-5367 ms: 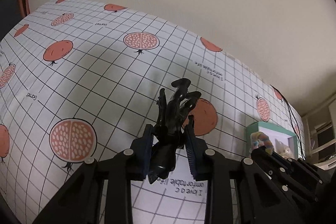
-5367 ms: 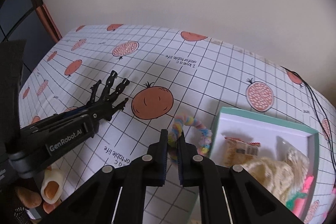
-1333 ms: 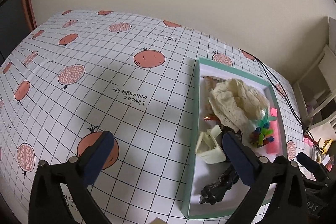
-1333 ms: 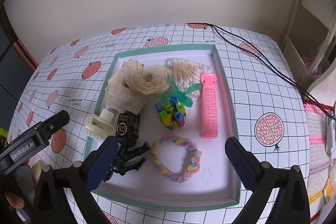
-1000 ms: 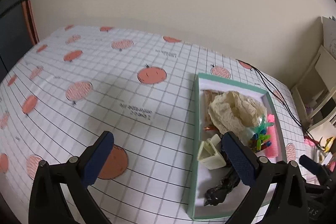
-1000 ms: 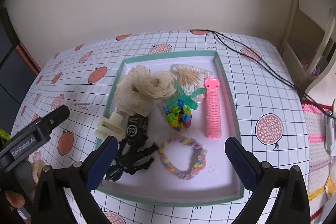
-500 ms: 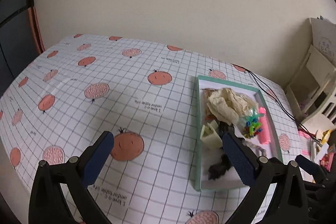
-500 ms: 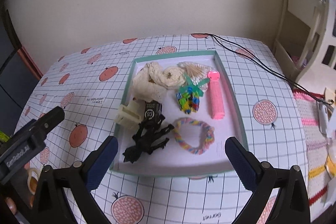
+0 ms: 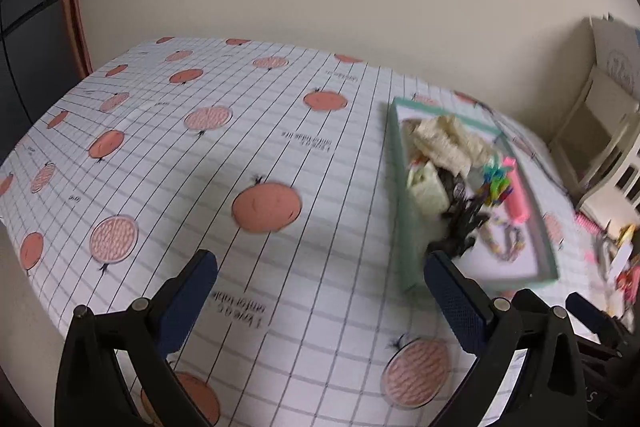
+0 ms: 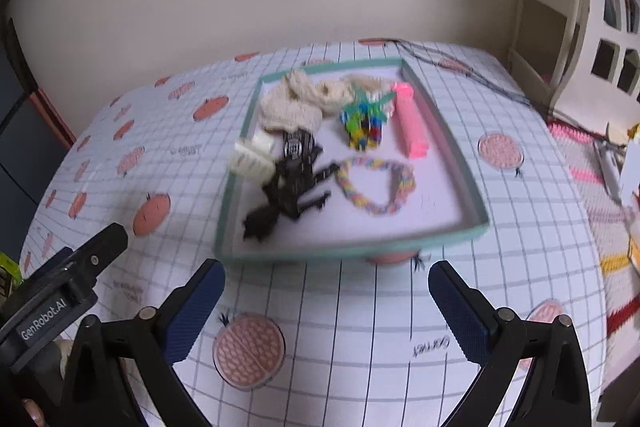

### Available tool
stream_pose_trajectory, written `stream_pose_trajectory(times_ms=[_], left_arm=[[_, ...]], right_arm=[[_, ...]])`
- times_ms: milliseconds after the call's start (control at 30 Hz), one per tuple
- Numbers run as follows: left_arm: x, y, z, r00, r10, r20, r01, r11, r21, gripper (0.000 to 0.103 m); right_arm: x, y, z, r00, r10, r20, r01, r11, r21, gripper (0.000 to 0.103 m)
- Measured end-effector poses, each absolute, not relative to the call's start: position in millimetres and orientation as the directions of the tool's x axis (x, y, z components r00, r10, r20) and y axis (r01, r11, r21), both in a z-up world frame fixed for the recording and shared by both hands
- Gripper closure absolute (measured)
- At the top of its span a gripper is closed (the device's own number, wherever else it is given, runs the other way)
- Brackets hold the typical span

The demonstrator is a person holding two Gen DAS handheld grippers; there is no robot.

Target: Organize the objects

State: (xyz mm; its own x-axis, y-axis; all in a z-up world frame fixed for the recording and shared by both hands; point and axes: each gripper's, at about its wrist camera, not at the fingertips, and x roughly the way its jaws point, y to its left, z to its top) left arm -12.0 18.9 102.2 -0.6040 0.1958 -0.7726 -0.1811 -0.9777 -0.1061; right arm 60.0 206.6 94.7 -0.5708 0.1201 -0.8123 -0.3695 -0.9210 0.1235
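A green-rimmed tray (image 10: 452,143) (image 9: 396,183) on the table holds a black claw clip (image 10: 288,199) (image 9: 460,223), a pastel braided ring (image 10: 376,183) (image 9: 504,239), a cream lace scrunchie (image 10: 296,103) (image 9: 444,139), a cream clip (image 10: 250,157) (image 9: 426,189), coloured clips (image 10: 364,123) (image 9: 496,183) and a pink roller (image 10: 412,123) (image 9: 516,191). My right gripper (image 10: 326,297) hangs open and empty in front of the tray. My left gripper (image 9: 320,291) is open and empty, to the tray's left. The left tool's body (image 10: 60,299) shows in the right wrist view.
The table wears a white grid cloth with orange fruit prints (image 9: 266,207). A black cable (image 10: 464,67) runs off the back right. A white shelf unit (image 10: 560,11) stands at the right, with a knitted striped mat (image 10: 600,187) and small items beside the table.
Both grippers, open and empty, have drawn back and up from the tray, so it looks smaller and farther. Earlier still, the black clip and the braided ring went from my jaws into the tray.
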Motion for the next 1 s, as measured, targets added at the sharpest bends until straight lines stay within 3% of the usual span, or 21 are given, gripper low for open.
stream_pose_trajectory(times_ms=[467,1000], left_arm=[[5,1,45,-0.534,0.130,-0.835,-0.150,-0.987,-0.058,0.000],[-1,-9,22,-0.502,0.102,-0.859,-0.135,-0.990,-0.039,0.000]], right_arm=[[85,202,53,-0.517,0.174,-0.838,-0.395,-0.917,0.054,0.000],[80,205,24,-0.478,0.211,-0.853,-0.419,-0.908,0.010,0.000]])
